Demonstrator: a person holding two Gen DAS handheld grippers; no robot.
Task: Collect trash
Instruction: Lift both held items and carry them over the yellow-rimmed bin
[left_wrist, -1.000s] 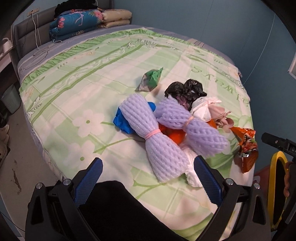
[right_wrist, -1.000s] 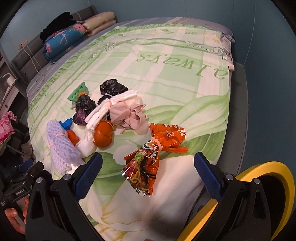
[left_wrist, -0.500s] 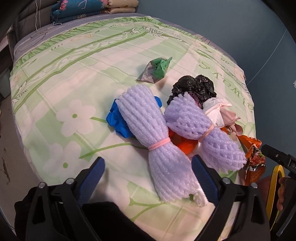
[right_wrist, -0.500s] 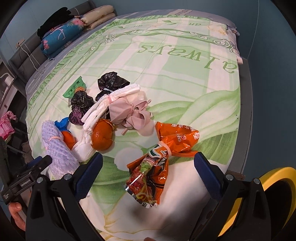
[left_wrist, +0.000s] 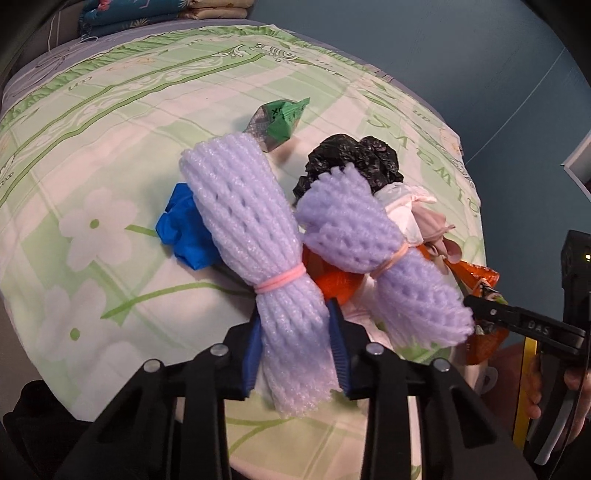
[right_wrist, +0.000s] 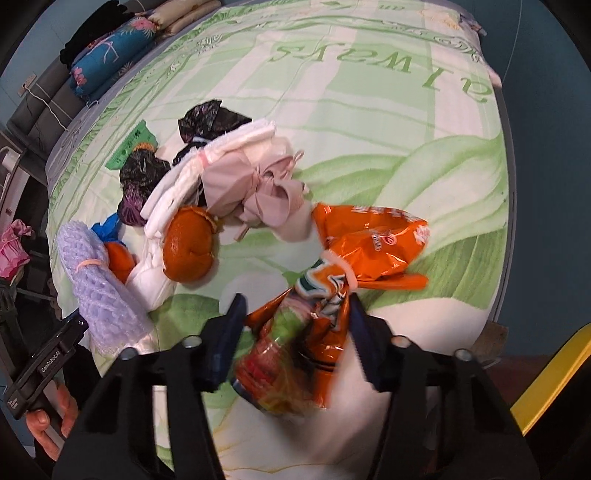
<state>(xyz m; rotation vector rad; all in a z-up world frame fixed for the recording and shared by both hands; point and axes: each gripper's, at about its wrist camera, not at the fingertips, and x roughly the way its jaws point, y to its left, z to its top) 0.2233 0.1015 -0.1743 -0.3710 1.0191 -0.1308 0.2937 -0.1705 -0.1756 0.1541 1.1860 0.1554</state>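
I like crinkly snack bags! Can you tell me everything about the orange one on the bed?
The orange snack bag looks like shiny, crinkled foil, bunched with other colourful wrappers by a pale band round the middle. It lies on the green flowery bedsheet, near the bed's edge. Its lower, blurred end sits between the right tongs, whose jaws have just been closing. A pinkish bag lies against its top end.

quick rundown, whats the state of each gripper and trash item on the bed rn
left gripper: jaws just closed, pads squeezing the near foam net
right gripper: jaws closing around the snack wrappers
second foam net: lying loose, banded
orange peel: lying loose
green wrapper: crumpled, apart
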